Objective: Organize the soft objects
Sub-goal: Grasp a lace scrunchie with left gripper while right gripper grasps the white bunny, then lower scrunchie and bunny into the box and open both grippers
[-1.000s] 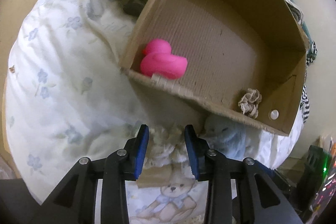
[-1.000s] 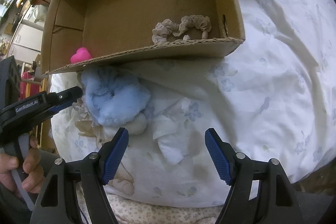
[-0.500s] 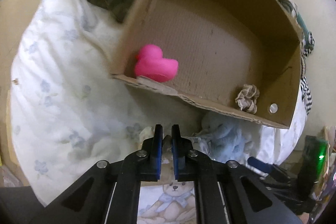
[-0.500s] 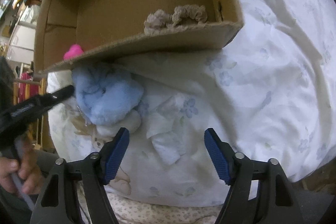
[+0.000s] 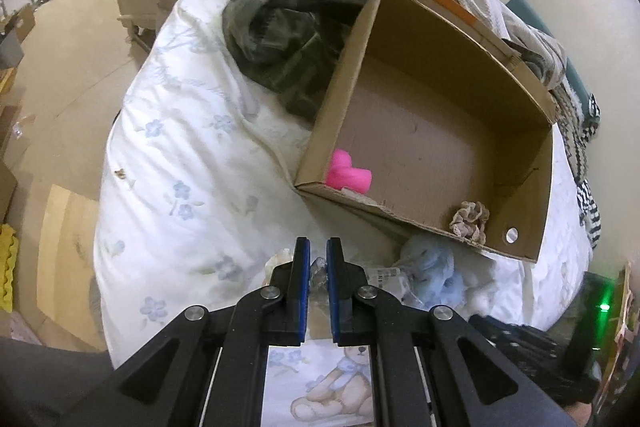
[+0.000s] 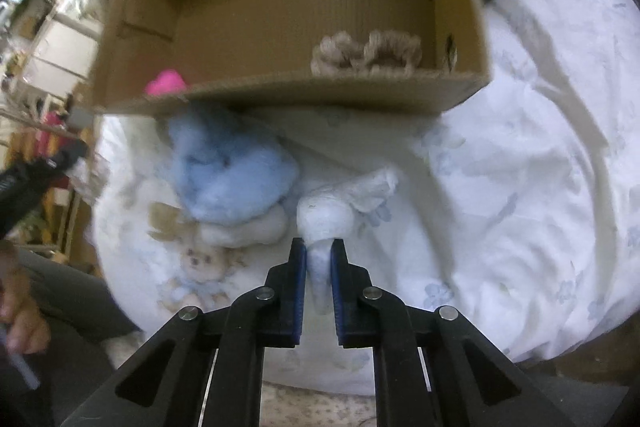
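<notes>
Pinching a soft white fabric roll (image 6: 320,223), the right gripper (image 6: 319,259) has just been closing; the open brown cardboard box (image 6: 280,95) is lying straight ahead beyond it.

Left wrist view: steep downward look along its fingers, from the near left of the open brown cardboard box (image 5: 432,131). Right wrist view: similar steep look, closer, facing the box (image 6: 288,7) front. Shared: box, fluffy pale-blue plush toy (image 5: 434,265) (image 6: 232,171), white floral quilt (image 5: 192,163) (image 6: 532,155).
</notes>
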The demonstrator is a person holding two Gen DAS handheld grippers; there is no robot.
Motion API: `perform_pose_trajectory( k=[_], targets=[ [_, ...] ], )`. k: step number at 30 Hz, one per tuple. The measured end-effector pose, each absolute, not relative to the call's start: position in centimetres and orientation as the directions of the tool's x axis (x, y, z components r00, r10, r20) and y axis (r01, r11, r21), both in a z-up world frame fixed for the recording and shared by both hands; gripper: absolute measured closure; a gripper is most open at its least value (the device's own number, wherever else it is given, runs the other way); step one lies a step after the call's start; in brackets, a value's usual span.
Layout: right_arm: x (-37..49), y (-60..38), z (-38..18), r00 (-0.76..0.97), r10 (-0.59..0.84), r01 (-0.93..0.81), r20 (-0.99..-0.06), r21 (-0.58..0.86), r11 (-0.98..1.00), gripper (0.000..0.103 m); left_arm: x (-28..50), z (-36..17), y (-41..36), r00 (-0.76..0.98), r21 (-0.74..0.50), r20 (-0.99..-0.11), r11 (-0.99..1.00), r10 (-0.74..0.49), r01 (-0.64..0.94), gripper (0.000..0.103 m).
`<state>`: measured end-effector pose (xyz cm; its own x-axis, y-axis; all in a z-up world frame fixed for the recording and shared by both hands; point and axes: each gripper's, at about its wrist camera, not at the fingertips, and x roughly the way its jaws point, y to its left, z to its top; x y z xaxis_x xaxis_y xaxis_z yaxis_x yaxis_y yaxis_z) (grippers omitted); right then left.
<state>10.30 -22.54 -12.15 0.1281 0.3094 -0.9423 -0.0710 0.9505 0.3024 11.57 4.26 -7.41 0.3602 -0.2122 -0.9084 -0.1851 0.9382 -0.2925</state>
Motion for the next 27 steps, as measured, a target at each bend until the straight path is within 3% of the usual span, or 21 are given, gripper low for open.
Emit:
perform_pose_trajectory(
  k=[14, 27],
  targets=[
    [9.1, -20.5, -6.4, 0.301, 0.435, -0.213, -0.849, 0.385, 0.898, 0.090, 10.6, -5.0, 3.8, 0.439, -0.228, -0.888, 0.960, -0.136, -0.163, 0.095],
    [10.5, -22.0, -0.8, 0.455, 0.490, -0.208, -0.743, 0.447, 0.870, 0.089, 13.3, 2.7, 0.7, 0.599, -0.197, -0.785, 0.980, -0.159, 0.001, 0.095]
  ],
)
